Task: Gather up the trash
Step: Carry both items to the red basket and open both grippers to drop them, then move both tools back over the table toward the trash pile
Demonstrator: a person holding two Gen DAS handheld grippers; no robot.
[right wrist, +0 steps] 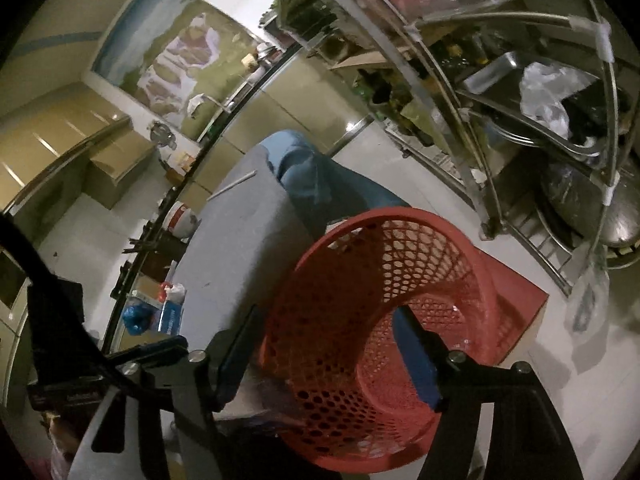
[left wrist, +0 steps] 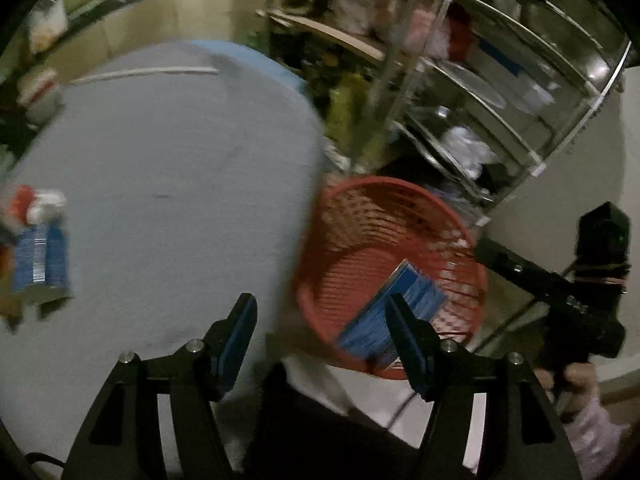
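A red mesh basket (left wrist: 356, 232) stands beside the grey table (left wrist: 168, 168); a blue wrapper (left wrist: 400, 308) lies inside it. My left gripper (left wrist: 322, 340) is open and empty, above the table edge and the basket rim. More trash lies at the table's left: a blue and white packet (left wrist: 38, 256) with red and white scraps (left wrist: 36, 200). In the right wrist view my right gripper (right wrist: 332, 344) is open, its fingers straddling the near wall of the basket (right wrist: 360, 280). The packet also shows there (right wrist: 170, 314), next to a blue crumpled bag (right wrist: 136, 318).
A metal rack (left wrist: 500, 92) with pans and bags stands behind the basket. A white straw (right wrist: 230, 186) lies at the table's far end. A blue cloth (right wrist: 316, 176) hangs off the far table edge. The other gripper's handle (left wrist: 580, 292) is at the right.
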